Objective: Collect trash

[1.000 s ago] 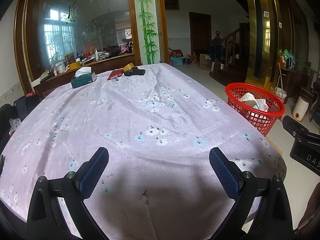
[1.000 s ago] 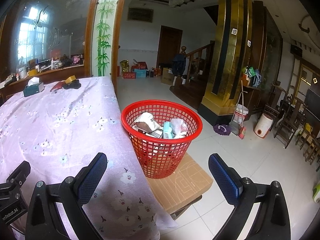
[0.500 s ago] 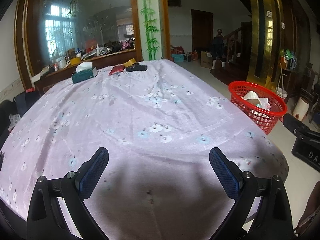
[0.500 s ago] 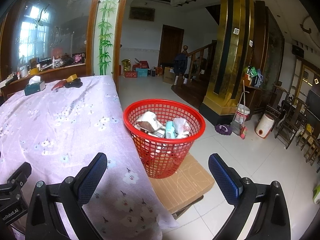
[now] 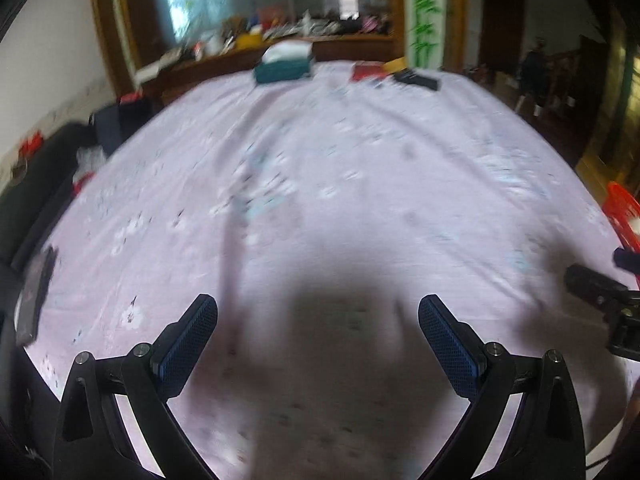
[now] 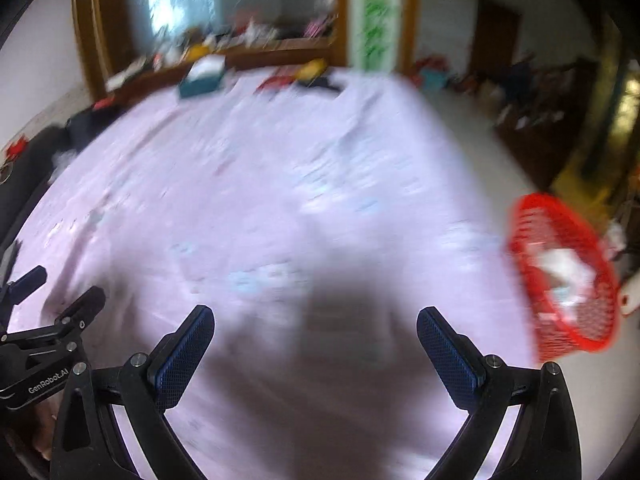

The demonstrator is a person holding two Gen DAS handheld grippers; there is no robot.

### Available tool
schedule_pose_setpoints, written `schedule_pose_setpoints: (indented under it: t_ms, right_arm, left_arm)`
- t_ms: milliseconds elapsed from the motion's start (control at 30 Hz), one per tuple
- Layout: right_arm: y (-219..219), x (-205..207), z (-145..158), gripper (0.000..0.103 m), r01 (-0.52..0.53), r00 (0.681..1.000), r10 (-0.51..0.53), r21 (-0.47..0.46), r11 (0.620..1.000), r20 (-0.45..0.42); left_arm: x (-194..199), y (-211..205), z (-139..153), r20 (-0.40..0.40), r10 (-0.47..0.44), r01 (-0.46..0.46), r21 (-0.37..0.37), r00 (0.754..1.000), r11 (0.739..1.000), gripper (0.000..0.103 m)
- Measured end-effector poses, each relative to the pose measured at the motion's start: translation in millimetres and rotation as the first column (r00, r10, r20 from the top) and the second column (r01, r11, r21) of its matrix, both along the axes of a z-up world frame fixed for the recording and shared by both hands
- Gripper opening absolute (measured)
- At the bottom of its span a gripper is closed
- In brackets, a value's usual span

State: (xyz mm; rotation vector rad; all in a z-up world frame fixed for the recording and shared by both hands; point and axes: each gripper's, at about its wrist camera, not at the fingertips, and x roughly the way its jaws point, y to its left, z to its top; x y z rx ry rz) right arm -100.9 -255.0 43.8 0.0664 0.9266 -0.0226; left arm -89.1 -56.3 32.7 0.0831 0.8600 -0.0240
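A red mesh basket (image 6: 568,284) holding white and pale trash stands off the table's right edge; only its rim (image 5: 624,216) shows in the left wrist view. Both views are motion-blurred. My left gripper (image 5: 318,316) is open over the near part of the lilac flowered tablecloth (image 5: 320,168), nothing between its fingers. My right gripper (image 6: 316,328) is open too, above the same cloth (image 6: 260,184), the basket to its right. The right gripper's body (image 5: 600,292) appears at the right edge of the left wrist view, and the left gripper's body (image 6: 48,344) at the left of the right wrist view.
At the table's far end lie a teal tissue box (image 5: 284,66), a red item (image 5: 366,70), a yellow roll (image 6: 312,68) and a black object (image 5: 416,78). A dark flat object (image 5: 36,296) sits at the near left edge. Dark chairs (image 5: 48,168) stand left.
Both grippers have swung left, away from the basket, and now face the tabletop. The basket moved from the centre to the right edge of the right wrist view. Both stayed open.
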Motion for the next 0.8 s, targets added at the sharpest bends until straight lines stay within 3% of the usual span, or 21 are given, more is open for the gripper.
schedule_pose_setpoints:
  t_ms: [267, 400, 633, 800]
  right_arm:
    - [18.7, 62.1, -33.9, 0.103, 0.051, 0.992, -0.050, 0.007, 0.999, -0.117]
    - [27.2, 76.8, -37.7, 0.103, 0.055, 0.988, -0.061, -0.048, 0.997, -0.144]
    - [29.8, 73.8, -37.2, 0.103, 0.071, 0.989, -0.077, -0.053, 0.996, -0.128]
    - [32.5, 61.3, -36.8, 0.103, 0.080, 0.994, -0.084, -0.056, 0.995, -0.069]
  left_arm:
    - [32.5, 36.5, -17.3, -0.090, 0.045, -0.050, -0.045, 0.995, 0.998, 0.100]
    - [42.8, 34.2, -23.8, -0.114, 0.026, -0.032, -0.055, 0.993, 0.998, 0.100]
    - [59.9, 34.2, -30.0, -0.152, 0.008, -0.018, -0.066, 0.988, 0.998, 0.100]
    - [62.7, 36.5, -30.0, -0.153, -0.004, -0.007, -0.069, 0.988, 0.998, 0.101]
